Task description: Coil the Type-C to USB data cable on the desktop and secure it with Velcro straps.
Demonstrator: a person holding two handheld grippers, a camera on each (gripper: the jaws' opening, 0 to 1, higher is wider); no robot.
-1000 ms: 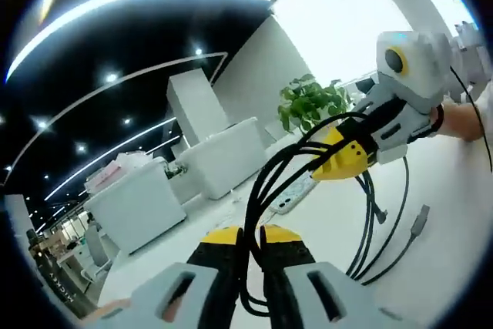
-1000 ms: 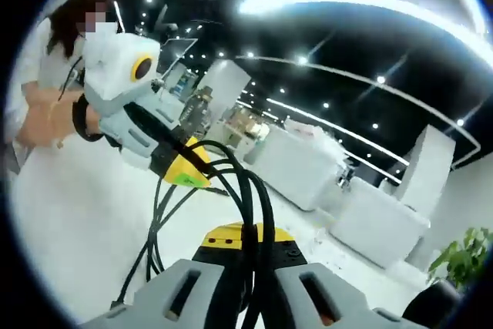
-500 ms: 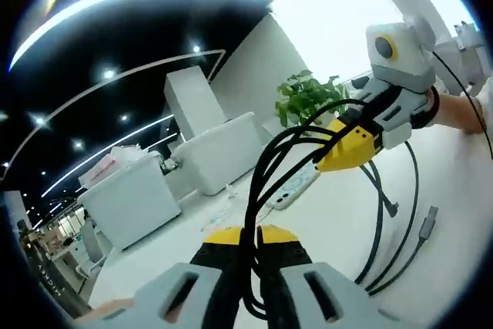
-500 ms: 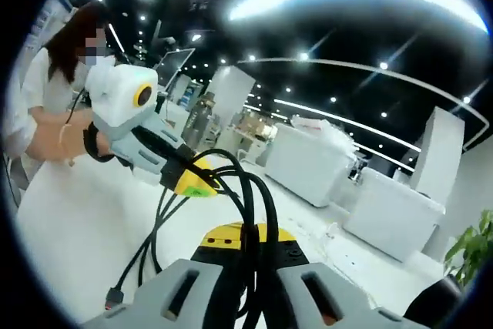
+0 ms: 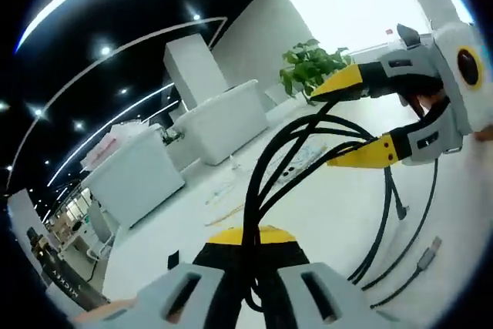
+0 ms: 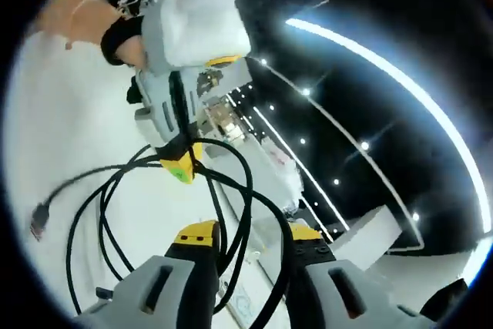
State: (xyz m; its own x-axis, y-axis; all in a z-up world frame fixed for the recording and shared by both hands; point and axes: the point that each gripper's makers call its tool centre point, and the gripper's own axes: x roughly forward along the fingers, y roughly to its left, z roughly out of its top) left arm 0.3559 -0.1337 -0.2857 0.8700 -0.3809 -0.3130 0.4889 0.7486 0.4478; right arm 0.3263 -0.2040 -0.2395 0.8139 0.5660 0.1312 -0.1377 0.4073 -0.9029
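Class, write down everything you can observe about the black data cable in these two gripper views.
The black data cable is a thin, rubbery-looking cord gathered into several loose loops held up above the white desktop. The left gripper is shut on the bundled strands. The right gripper has its jaws apart, with strands passing between them. The loops sag toward the desktop, and a small metal plug end hangs loose. A second connector dangles at the edge of the right gripper view.

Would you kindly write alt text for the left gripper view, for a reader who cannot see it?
The left gripper is shut on a black cable, whose loops run up to the right gripper, open around them. Loose ends with plugs hang over the white desktop; white blocks and a plant stand behind.
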